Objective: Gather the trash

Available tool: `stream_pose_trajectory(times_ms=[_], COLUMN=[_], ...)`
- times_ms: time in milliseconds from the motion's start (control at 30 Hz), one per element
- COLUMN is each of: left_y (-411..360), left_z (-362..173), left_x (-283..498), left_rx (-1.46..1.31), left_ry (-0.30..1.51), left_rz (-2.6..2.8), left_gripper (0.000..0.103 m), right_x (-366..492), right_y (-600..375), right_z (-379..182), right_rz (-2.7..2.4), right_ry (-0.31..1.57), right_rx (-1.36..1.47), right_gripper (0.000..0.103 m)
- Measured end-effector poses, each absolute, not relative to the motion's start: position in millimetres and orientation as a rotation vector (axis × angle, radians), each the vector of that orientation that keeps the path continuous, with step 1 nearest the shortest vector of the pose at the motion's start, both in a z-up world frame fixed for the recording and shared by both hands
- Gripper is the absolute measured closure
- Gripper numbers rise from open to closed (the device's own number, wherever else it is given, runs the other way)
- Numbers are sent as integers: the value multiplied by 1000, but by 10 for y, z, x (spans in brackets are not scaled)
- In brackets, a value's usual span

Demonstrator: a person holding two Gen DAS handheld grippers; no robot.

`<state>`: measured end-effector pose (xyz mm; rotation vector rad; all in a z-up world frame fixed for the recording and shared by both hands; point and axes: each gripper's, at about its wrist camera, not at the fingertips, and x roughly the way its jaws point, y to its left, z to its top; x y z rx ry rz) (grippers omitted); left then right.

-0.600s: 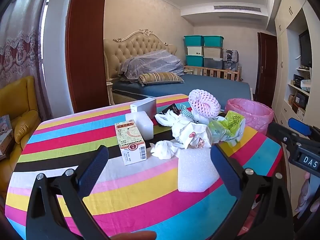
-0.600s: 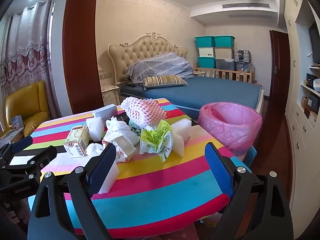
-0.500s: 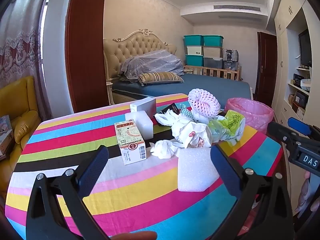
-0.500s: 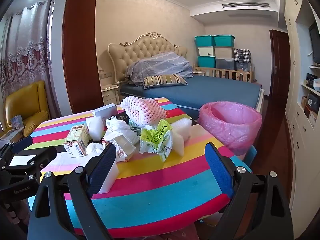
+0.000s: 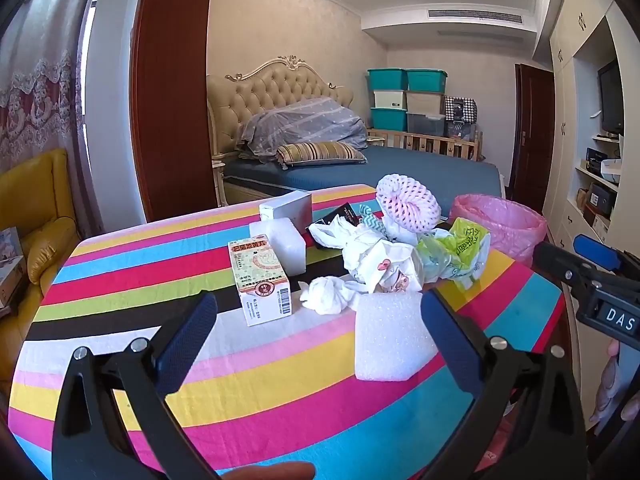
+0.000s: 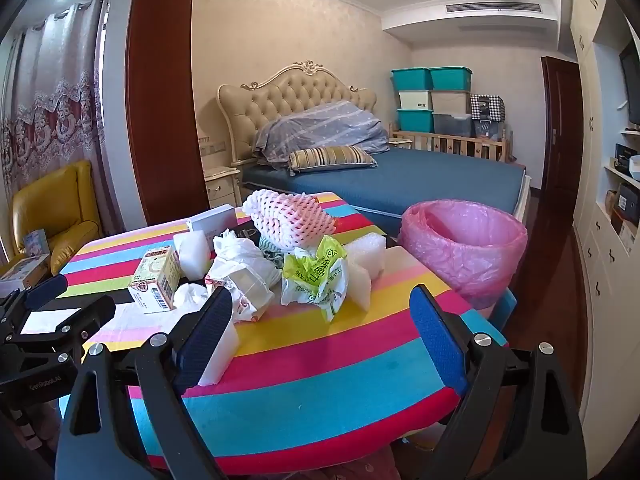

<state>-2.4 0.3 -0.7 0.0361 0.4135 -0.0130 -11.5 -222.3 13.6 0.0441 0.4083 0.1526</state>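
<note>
— Fingers?
— Both the left gripper (image 5: 318,322) and right gripper (image 6: 320,312) are being held wide open; nothing is being gripped.
— Trash?
— It is being left piled on the striped table (image 5: 248,392): medicine box (image 5: 262,280), foam block (image 5: 390,338), crumpled paper (image 5: 380,260). The pink-lined bin (image 6: 464,248) is being kept beside the table.

Tablecloth (image 5: 120,280): multicolour stripes. Bin liner (image 6: 464,248): pink. Foam net (image 6: 288,220): pink/white mesh. Crumpled bag (image 6: 316,276): green/white. Med box (image 5: 262,280): cream w/ orange. Near foam block (image 5: 390,336): white.

foam block (image 6: 218,354) half hidden by fingers (image 6: 204,336), box text (image 5: 262,280) unreadable
</note>
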Motion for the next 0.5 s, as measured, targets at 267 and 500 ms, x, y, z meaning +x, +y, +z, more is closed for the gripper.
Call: stream_pose_trajectory(times_ms=[267, 500], left_y=[-9, -3], left_z=[-44, -57], left_x=[-50, -32], left_rx=[36, 34], left_ry=[417, 422], left_rz=[-13, -13], left_gripper=[4, 4], right_x=[-99, -94], right_y=[-2202, -2206], right_z=[115, 121], right_rz=[155, 154], right_ry=[412, 415], right_rx=[47, 48], right_gripper=[18, 18])
